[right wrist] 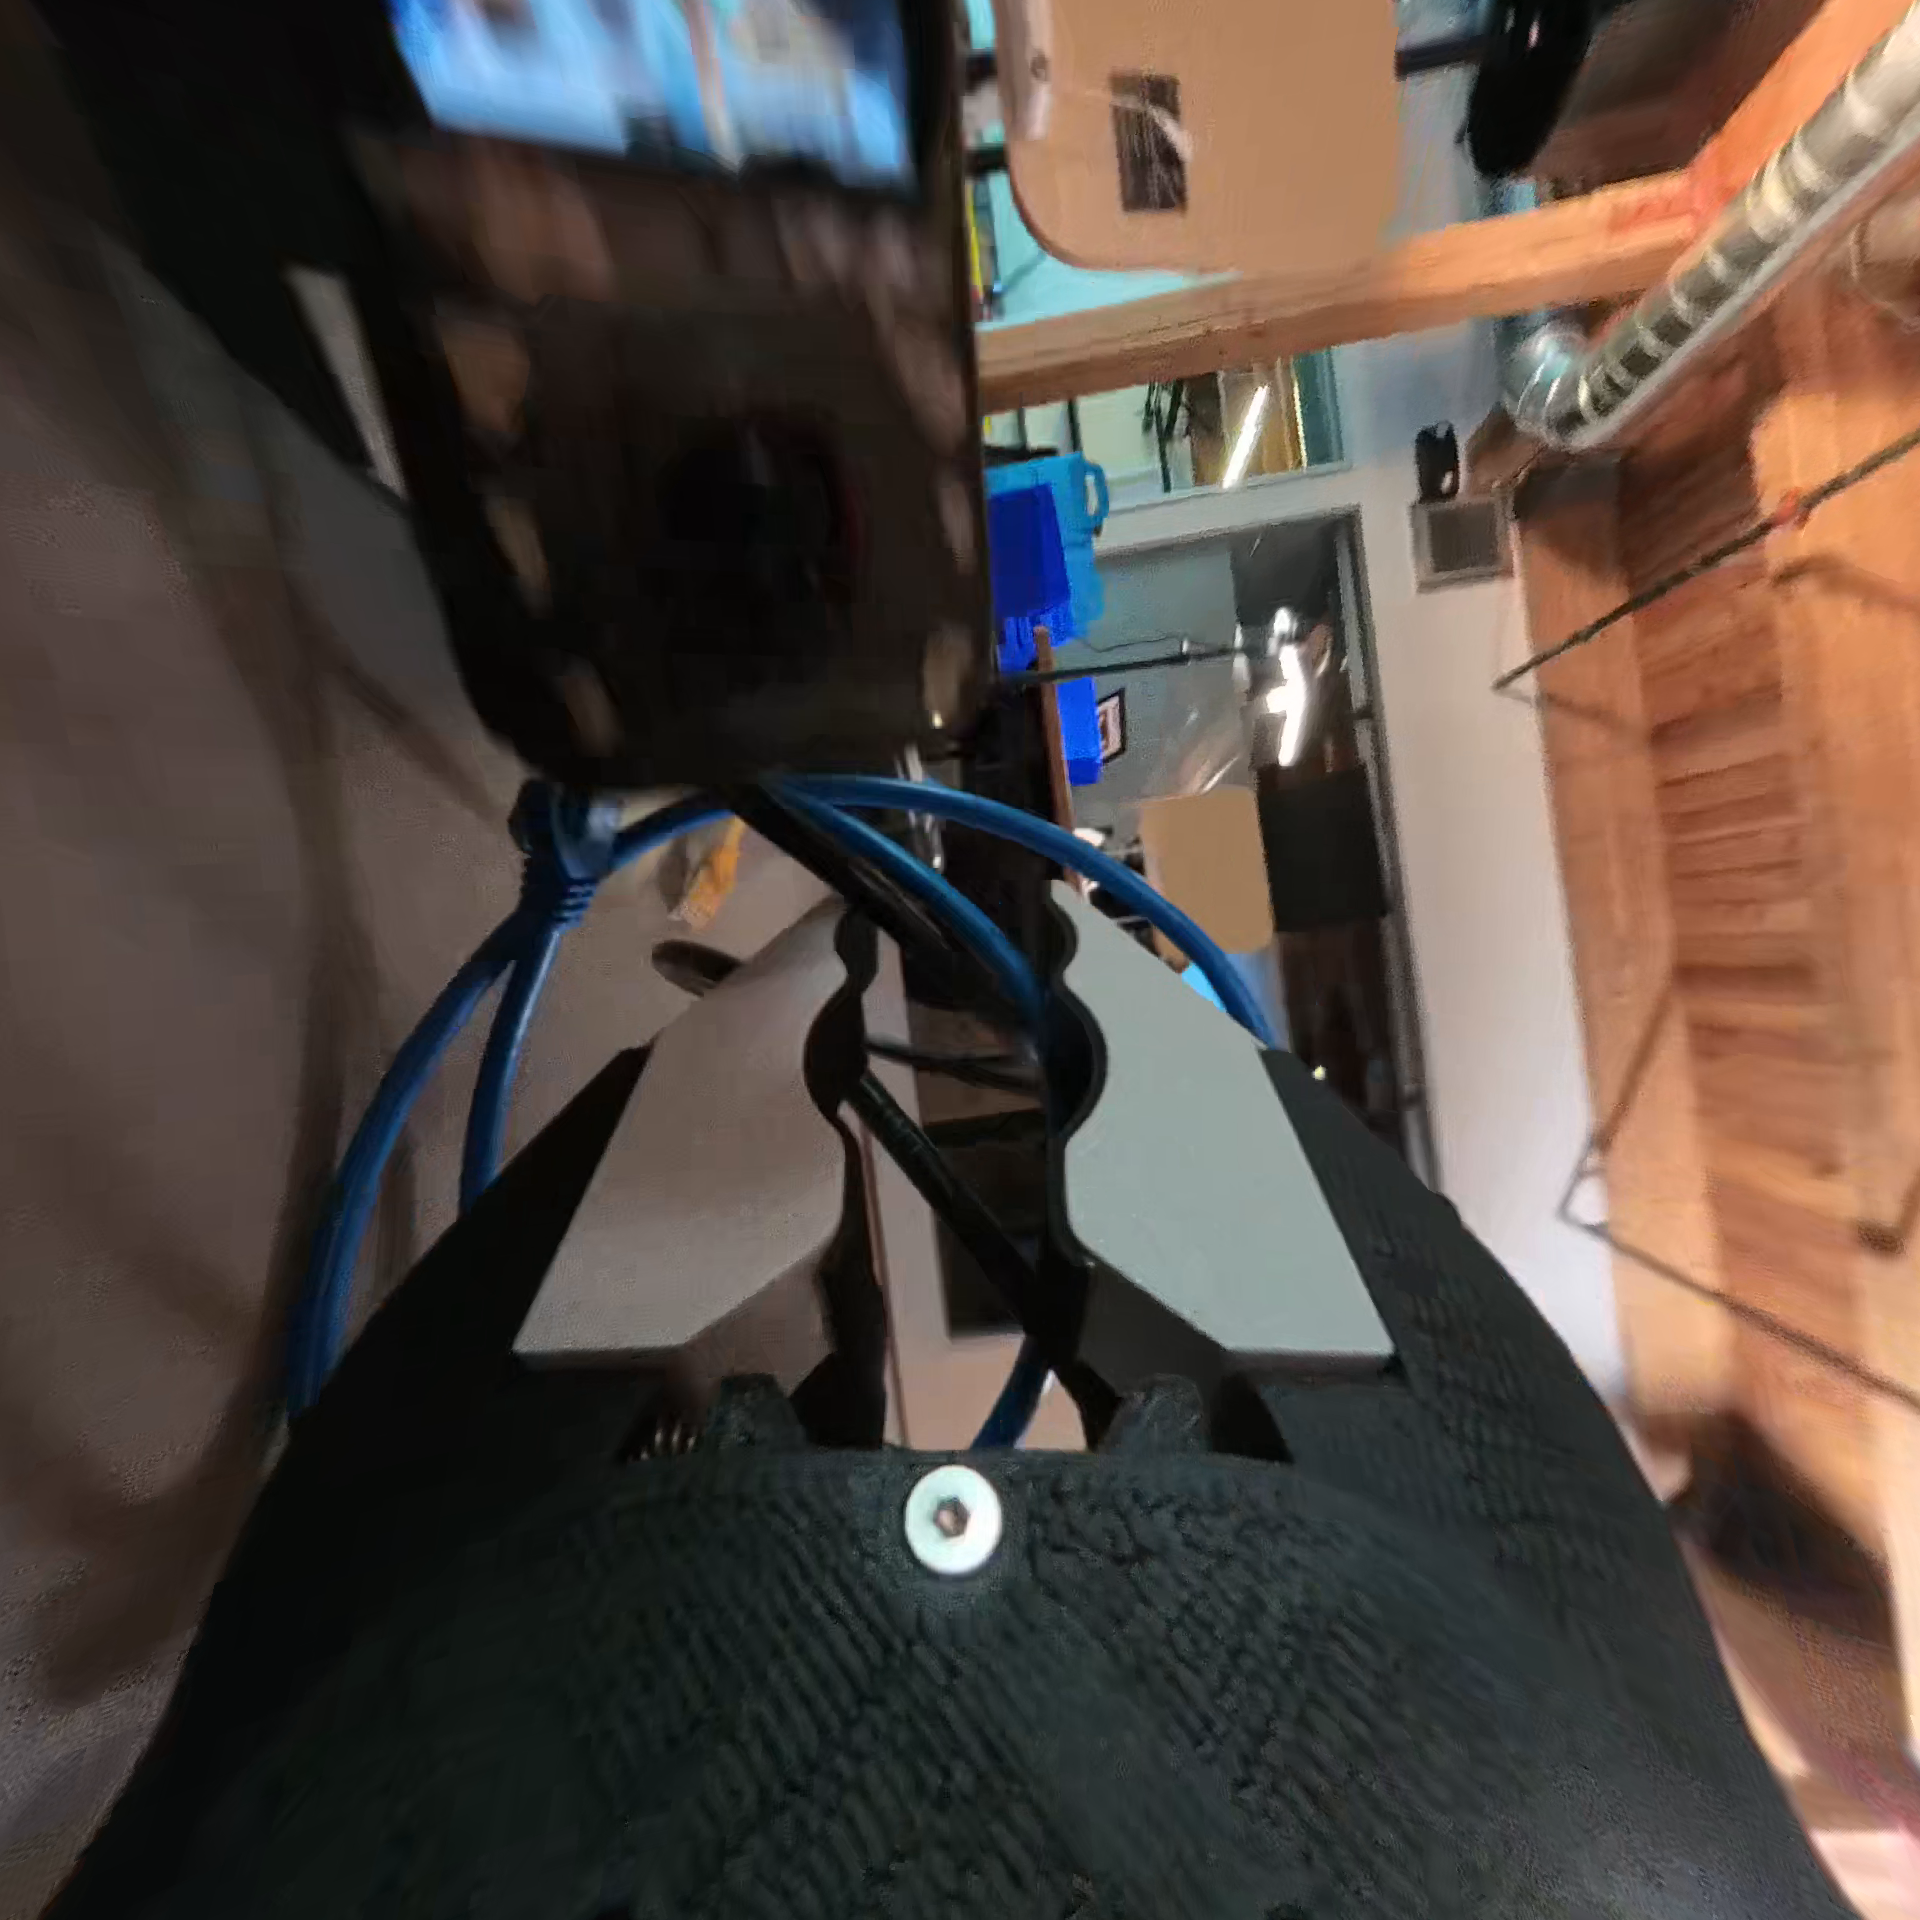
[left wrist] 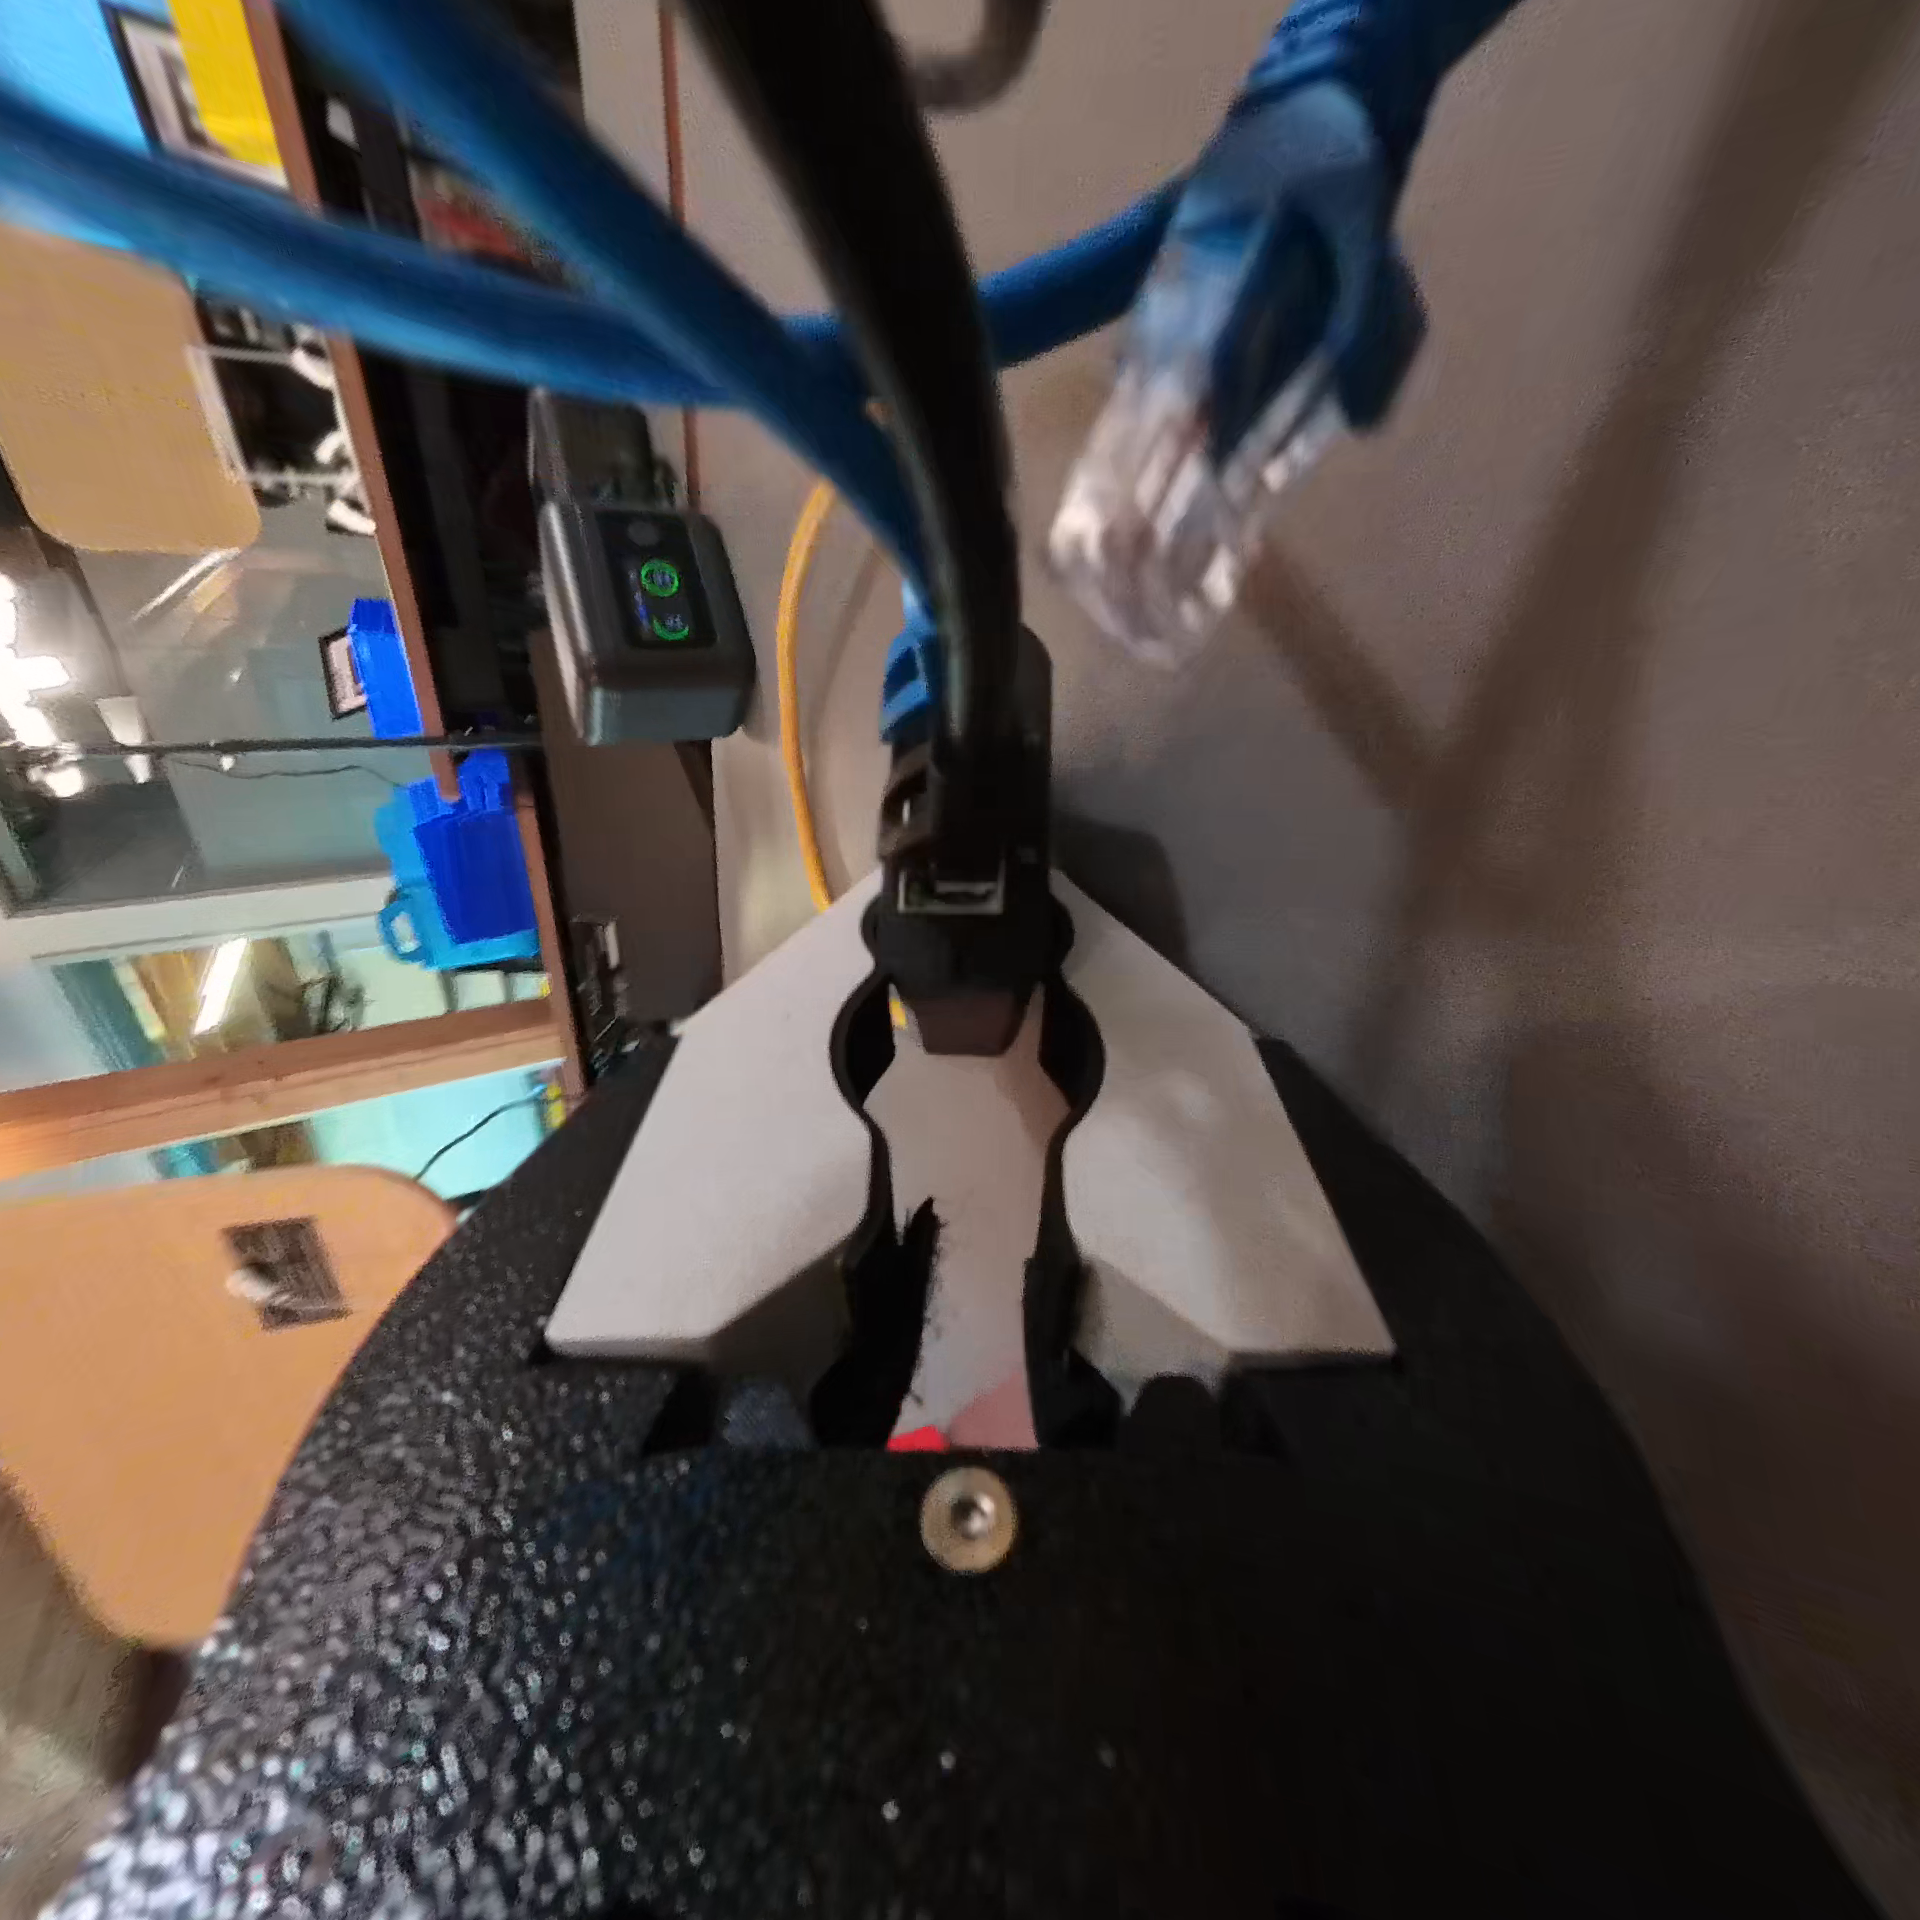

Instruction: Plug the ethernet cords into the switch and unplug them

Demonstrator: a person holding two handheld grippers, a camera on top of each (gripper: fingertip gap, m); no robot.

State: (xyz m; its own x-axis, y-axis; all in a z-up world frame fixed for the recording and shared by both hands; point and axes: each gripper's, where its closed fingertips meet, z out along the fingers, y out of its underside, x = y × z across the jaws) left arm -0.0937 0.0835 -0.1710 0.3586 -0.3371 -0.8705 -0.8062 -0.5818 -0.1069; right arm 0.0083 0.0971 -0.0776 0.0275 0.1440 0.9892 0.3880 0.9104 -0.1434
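Observation:
In the left wrist view my left gripper [left wrist: 961,966] is shut on the end of the small black switch [left wrist: 961,831], seen end-on. A blue ethernet cord [left wrist: 909,675] and a black cable [left wrist: 935,364] run into the switch from above. A loose blue cord end with a clear plug [left wrist: 1153,530] hangs blurred in the air at the upper right, held by nothing I can see. In the right wrist view my right gripper [right wrist: 956,987] is open; a blue cord [right wrist: 997,935] and a black cable [right wrist: 935,1153] pass through its gap without being pinched. A blue plug [right wrist: 561,842] shows below the blurred left gripper body [right wrist: 707,468].
A grey device with a small lit screen [left wrist: 644,613] and a yellow cable [left wrist: 795,675] sit behind the switch. Blue bins [left wrist: 457,862] stand on a wooden frame at the left. A beige surface [left wrist: 1558,935] fills the right. A wooden beam [right wrist: 1299,301] and metal conduit [right wrist: 1714,260] are at the right.

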